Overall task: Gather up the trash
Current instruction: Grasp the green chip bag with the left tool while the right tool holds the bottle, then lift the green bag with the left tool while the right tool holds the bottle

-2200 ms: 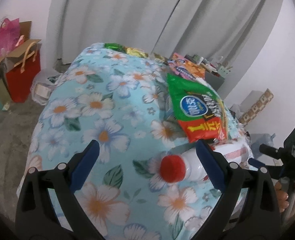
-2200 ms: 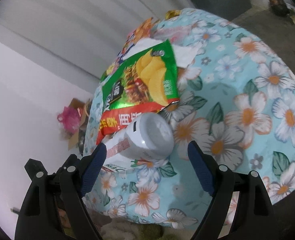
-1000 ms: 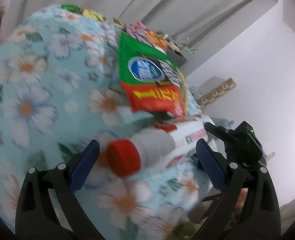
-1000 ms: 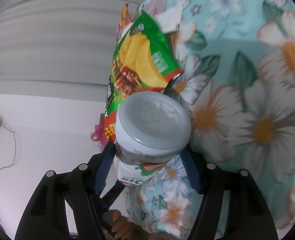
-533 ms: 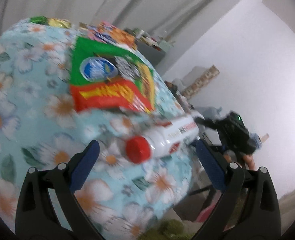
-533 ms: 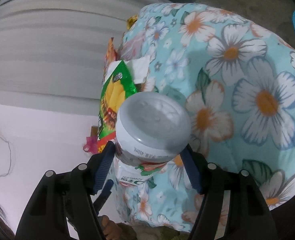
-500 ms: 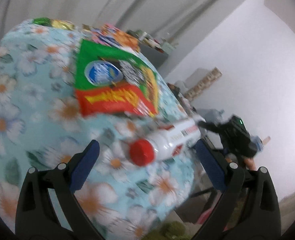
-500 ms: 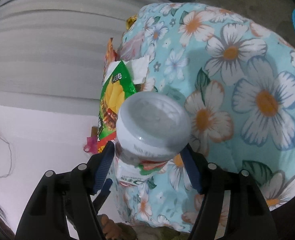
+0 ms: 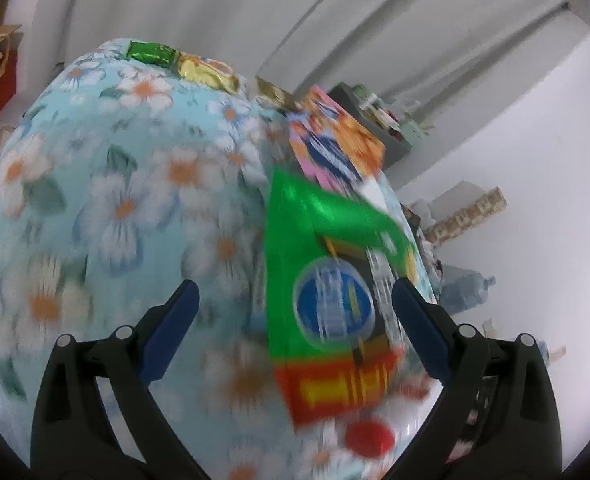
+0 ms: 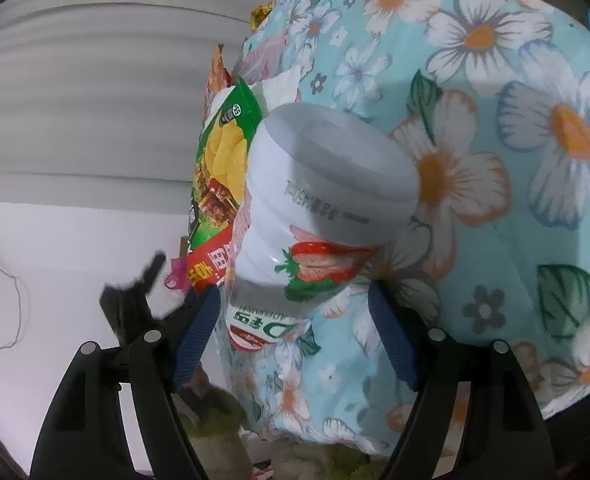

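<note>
Trash here is chiefly a white yoghurt bottle (image 10: 319,216) with a strawberry label and a red cap (image 9: 369,438), lying at the edge of a surface under a floral cloth (image 10: 495,128), partly overlapped by a green chip bag (image 9: 331,280); its long axis runs away from the right gripper (image 10: 295,336), flat base towards that camera, cap end towards the left gripper (image 9: 295,328); the right jaws have just been opening and stand spread on either side of the bottle's body, with a clear gap at the right pad, so I judge it released, not grasped; the left jaws are wide and empty, hovering over the chip bag, the cap low between them; the right hand is nearer the bottle; further wrappers (image 9: 167,58) lie at the far edge.
</note>
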`<action>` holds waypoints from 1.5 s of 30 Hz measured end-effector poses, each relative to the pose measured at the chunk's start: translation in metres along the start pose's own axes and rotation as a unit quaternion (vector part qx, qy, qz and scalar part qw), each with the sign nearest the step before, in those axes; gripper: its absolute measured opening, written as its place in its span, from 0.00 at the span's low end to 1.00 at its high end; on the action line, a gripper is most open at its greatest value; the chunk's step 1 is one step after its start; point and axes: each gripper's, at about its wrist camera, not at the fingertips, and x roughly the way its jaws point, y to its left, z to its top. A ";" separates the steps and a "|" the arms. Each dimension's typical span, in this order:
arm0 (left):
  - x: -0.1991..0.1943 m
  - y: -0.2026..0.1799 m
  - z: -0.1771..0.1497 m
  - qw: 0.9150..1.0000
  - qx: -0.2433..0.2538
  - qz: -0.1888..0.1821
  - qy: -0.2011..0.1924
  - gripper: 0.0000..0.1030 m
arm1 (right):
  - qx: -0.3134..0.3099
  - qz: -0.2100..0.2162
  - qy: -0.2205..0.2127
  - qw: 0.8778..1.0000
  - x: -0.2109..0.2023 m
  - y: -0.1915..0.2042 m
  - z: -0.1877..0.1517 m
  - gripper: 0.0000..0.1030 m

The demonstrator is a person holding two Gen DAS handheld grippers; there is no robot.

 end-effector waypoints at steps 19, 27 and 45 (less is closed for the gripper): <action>0.056 0.025 0.044 0.997 -0.064 -0.009 0.030 0.19 | 0.021 0.017 0.002 1.000 0.010 -0.009 0.010 0.63; 0.010 0.018 0.012 0.998 -0.048 -0.028 0.002 0.05 | 0.027 0.034 0.025 0.999 0.008 -0.015 0.022 0.62; -0.105 0.031 -0.145 0.998 -0.054 0.000 0.021 0.35 | 0.000 -0.034 0.010 0.999 0.011 0.003 0.049 0.65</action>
